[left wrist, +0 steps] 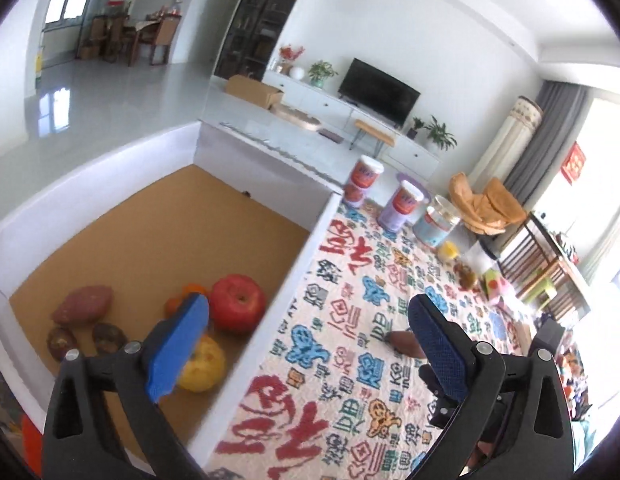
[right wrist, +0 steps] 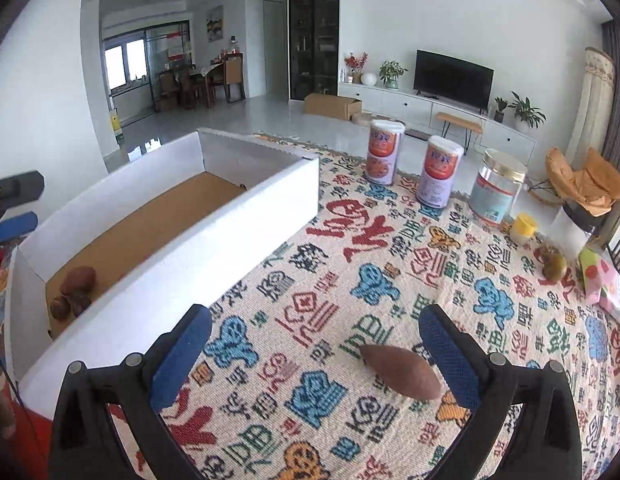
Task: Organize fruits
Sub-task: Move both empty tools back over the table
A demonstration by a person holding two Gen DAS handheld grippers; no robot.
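With the right gripper (right wrist: 314,354) spread, the tapered sweet potato (right wrist: 402,372) beside its right finger could roll off-centre

A blue pad (left wrist: 178,350) half hides the yellow fruit (left wrist: 204,366).

A home living room. Far ahead of the right gripper (right wrist: 315,354), a flat-screen TV (right wrist: 453,79) stands on a long white cabinet (right wrist: 410,104) with potted plants (right wrist: 391,73). Ahead to its left, a dining table with wooden chairs (right wrist: 214,80) sits by a window. A glass-fronted dark display cabinet (right wrist: 314,28) stands between them.
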